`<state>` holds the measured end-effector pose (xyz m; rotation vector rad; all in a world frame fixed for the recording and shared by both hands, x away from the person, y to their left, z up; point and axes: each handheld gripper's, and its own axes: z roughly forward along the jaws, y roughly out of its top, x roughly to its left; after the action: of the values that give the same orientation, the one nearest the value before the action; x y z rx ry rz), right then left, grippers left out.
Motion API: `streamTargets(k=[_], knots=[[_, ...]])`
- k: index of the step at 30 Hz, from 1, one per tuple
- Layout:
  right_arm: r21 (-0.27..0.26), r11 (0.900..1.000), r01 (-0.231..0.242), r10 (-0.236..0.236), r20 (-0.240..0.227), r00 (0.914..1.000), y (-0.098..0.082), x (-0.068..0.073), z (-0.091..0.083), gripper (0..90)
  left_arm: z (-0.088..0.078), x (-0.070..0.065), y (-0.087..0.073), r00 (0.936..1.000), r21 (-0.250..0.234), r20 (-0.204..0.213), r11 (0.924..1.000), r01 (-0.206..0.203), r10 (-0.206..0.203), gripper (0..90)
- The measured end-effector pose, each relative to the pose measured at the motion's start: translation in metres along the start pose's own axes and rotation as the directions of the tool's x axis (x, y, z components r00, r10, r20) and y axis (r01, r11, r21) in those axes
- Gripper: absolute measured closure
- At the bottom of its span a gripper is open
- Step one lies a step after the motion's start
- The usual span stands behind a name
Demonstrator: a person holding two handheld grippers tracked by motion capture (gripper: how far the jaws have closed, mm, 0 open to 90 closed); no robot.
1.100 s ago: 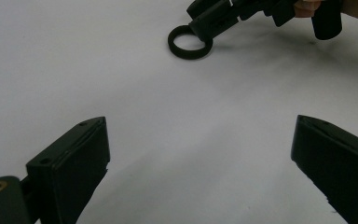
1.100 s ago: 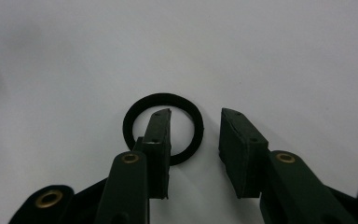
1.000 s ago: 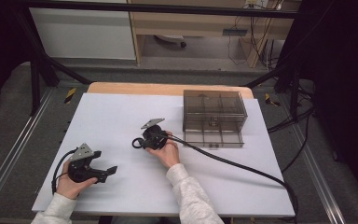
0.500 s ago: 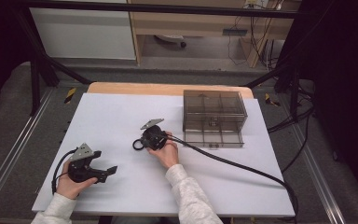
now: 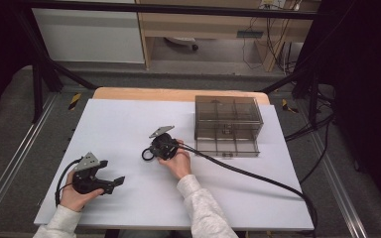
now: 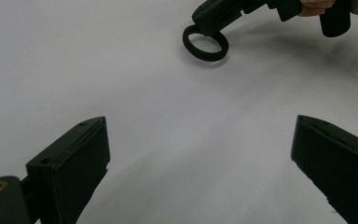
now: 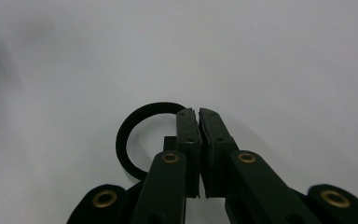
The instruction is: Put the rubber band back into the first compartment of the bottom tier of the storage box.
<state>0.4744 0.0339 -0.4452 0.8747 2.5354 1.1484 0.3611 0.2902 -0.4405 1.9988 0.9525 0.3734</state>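
Tongs [image 7: 198, 112], black ring [image 7: 135, 135]; seemingly unmarked

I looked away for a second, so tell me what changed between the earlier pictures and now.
The right hand-held gripper has just been closing its jaws, which now stand shut on the black ring's band. Neither hand moved. The left hand-held gripper is open over the white table as before, and the clear box stayed in place.
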Motion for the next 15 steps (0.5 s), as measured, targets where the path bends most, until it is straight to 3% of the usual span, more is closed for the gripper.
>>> streamTargets(k=[15], knots=[[-0.01,0.999,0.045,-0.045,-0.004,0.999,0.006,0.006,-0.017,88.0,0.0,0.0,0.0,1.0,0.0,-0.002,1.0,0.0,0.0,4.2]])
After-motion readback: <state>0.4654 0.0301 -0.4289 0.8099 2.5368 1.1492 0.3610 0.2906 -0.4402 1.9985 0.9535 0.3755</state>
